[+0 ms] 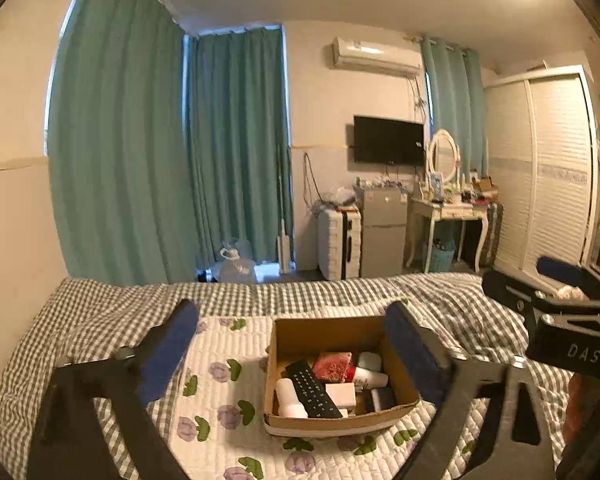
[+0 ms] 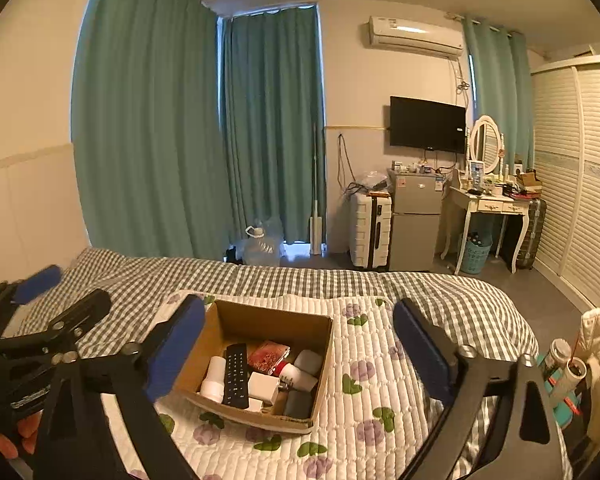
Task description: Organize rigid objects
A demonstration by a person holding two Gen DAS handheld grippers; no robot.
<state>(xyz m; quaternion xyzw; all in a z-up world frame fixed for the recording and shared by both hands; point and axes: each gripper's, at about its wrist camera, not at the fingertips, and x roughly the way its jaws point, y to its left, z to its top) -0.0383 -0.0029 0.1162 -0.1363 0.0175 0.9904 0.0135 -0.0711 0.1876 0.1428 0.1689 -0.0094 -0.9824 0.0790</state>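
Observation:
An open cardboard box (image 1: 324, 330) sits on the bed's flowered quilt (image 1: 220, 396); it also shows in the right wrist view (image 2: 260, 322). In it lie a black remote (image 1: 312, 390) (image 2: 237, 374), a white bottle (image 1: 290, 398) (image 2: 214, 378), a red packet (image 1: 333, 366) (image 2: 268, 356), a small white box (image 1: 341, 395) (image 2: 263, 386) and other small items. My left gripper (image 1: 296, 322) is open and empty, held above the box's near side. My right gripper (image 2: 300, 320) is open and empty, also above the box. Each gripper shows at the edge of the other's view.
The quilt lies on a checked bedspread (image 2: 340, 280). Beyond the bed stand green curtains (image 2: 160, 120), a water jug (image 2: 260, 246), a white suitcase (image 2: 370, 228), a small fridge (image 2: 414, 224), a dressing table (image 2: 488, 206) and a wardrobe (image 2: 576, 168). Containers (image 2: 562, 360) stand at the bed's right.

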